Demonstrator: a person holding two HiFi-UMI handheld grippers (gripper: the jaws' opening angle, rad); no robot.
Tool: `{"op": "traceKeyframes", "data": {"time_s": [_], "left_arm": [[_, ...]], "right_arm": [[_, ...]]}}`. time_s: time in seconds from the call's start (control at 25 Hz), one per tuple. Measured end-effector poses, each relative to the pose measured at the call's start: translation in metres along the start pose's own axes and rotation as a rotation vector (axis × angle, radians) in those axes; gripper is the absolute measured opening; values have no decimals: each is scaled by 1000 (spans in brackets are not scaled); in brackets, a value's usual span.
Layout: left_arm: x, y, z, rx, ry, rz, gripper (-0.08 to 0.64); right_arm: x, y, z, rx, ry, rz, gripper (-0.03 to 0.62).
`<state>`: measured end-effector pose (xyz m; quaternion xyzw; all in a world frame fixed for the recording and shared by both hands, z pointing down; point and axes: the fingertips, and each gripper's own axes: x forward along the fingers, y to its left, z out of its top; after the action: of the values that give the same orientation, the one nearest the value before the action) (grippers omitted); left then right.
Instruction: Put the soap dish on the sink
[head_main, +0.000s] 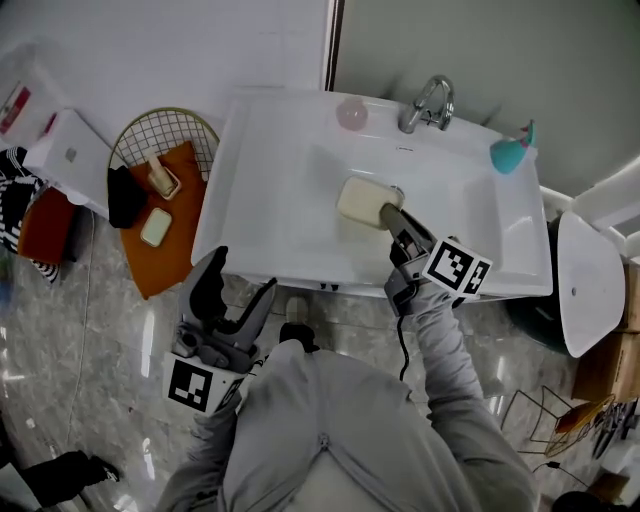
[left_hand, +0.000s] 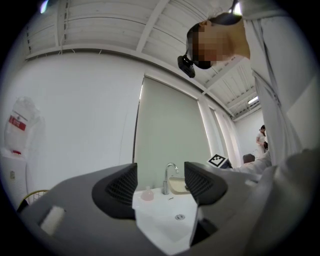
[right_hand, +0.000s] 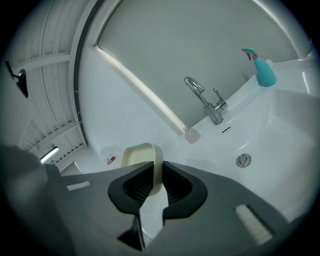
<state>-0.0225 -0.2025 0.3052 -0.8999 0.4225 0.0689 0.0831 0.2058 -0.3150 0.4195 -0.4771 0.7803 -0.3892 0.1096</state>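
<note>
while right gripper (right_hand: 156, 181) clamps one soap dish (head_main: 358, 199) above one sink (head_main: 285, 200), left gripper (left_hand: 160, 184) gapes.

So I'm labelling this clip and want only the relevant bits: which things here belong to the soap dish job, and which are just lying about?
In the job: soap dish, clamped in the right gripper; sink.

Lying about: faucet; teal spray bottle; small pink item on the sink rim; wire basket; orange cloth. The left gripper is open and empty.
</note>
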Motion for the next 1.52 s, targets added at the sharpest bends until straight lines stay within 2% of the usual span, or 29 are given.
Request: {"op": "traceKeyframes", "data": {"time_s": [0.32,0.68,1.04,1.4,1.52], "left_arm": [[51,70,-16,-5,-16,-16,319],[84,118,-22,-26,-39,3,319],[82,144,-42,-42,-3,34,319],[80,153,-50,-77,46,58,319],[77,159,-47,-57,21,71,319]], "right_arm": [[108,-37,-2,38,76,-92,46],[197,-65,-40,22,259,-175,46],[246,-77,-71,24,367,-212,46],[273,-76,-97,11,454,-221,46],[280,-71,-101,7,466,-211,46]]}}
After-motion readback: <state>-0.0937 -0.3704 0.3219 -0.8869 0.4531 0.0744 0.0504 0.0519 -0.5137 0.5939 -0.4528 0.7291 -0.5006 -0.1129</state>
